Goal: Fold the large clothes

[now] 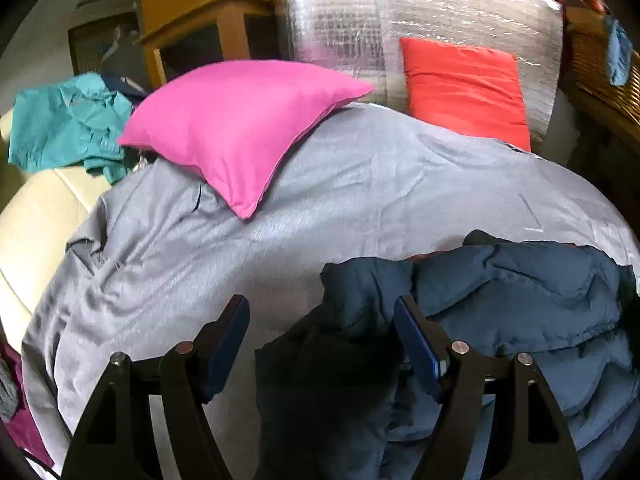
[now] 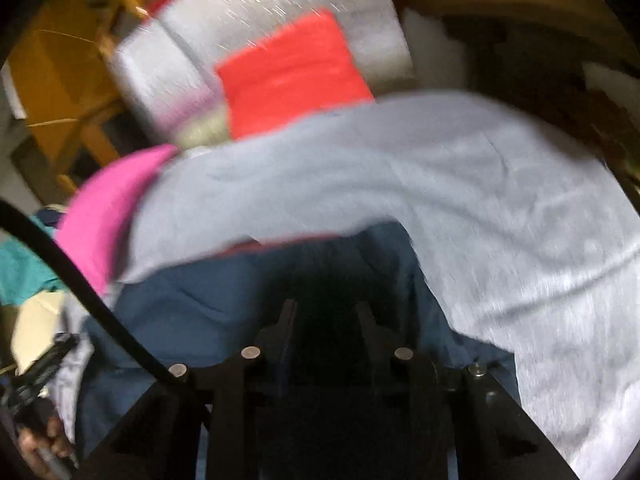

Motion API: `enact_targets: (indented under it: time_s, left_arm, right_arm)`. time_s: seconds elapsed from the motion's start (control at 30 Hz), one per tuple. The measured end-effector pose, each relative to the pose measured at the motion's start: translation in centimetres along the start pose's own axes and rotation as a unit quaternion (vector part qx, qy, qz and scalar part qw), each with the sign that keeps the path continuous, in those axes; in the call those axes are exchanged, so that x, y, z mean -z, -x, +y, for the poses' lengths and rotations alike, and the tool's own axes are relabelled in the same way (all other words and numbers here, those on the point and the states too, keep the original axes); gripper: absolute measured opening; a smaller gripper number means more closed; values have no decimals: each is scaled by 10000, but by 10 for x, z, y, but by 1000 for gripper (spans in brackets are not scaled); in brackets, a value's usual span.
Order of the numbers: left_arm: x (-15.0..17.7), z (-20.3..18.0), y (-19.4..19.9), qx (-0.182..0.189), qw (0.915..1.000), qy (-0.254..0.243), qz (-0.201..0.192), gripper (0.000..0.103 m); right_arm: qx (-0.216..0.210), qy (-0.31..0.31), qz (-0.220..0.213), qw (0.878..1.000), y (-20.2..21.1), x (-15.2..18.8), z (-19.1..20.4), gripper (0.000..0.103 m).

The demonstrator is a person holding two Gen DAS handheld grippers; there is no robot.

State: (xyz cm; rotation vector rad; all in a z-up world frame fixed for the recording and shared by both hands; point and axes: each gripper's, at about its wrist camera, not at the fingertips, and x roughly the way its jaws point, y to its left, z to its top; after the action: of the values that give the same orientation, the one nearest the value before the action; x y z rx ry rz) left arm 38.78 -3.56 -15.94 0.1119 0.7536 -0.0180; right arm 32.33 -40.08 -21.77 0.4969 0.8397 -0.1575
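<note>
Left gripper (image 1: 322,322) wide open, nothing held, over navy jacket (image 1: 520,304) bunched on grey sheet (image 1: 320,184) toward 3 o'clock; right gripper (image 2: 326,312) narrowed, blurred, grip on jacket unclear.

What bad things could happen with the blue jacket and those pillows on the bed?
1. The left tongs are open around a dark fold of the blue jacket; they might pinch only a thin bit, which could slip out.
2. The right-wrist picture is blurry, so the right tongs seem to be moving fast. The jacket could bunch up.
3. The pink pillow sits on the grey blanket. Tugging the blanket might shift it.
</note>
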Motion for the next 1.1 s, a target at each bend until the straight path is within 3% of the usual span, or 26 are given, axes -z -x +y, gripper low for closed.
enact_targets:
  time_s: [0.07, 0.13, 0.6, 0.77, 0.87, 1.1]
  left_arm:
    - [1, -5, 3, 36, 9999, -86, -87, 75]
    - [2, -8, 7, 51, 9997, -149, -164, 75]
    - [4, -17, 17, 87, 9986, -320, -411, 75]
    - [3, -16, 17, 84, 9989, -259, -383, 75]
    - [3, -16, 16, 73, 9991, -236, -351, 75]
    - [11, -11, 18, -8, 9995, -277, -119, 75]
  right_arm:
    - [-67, -462, 432, 9980, -22, 3, -17, 26]
    - [-216, -726, 434, 9962, -25, 2, -27, 26]
    - [-276, -859, 394, 9951, -45, 1, -38, 24]
    - [-155, -692, 509, 9962, -36, -4, -26, 33]
    - [-207, -548, 348, 9977, -17, -3, -19, 40]
    - [-421, -388, 253, 9980, 23, 11, -19, 40]
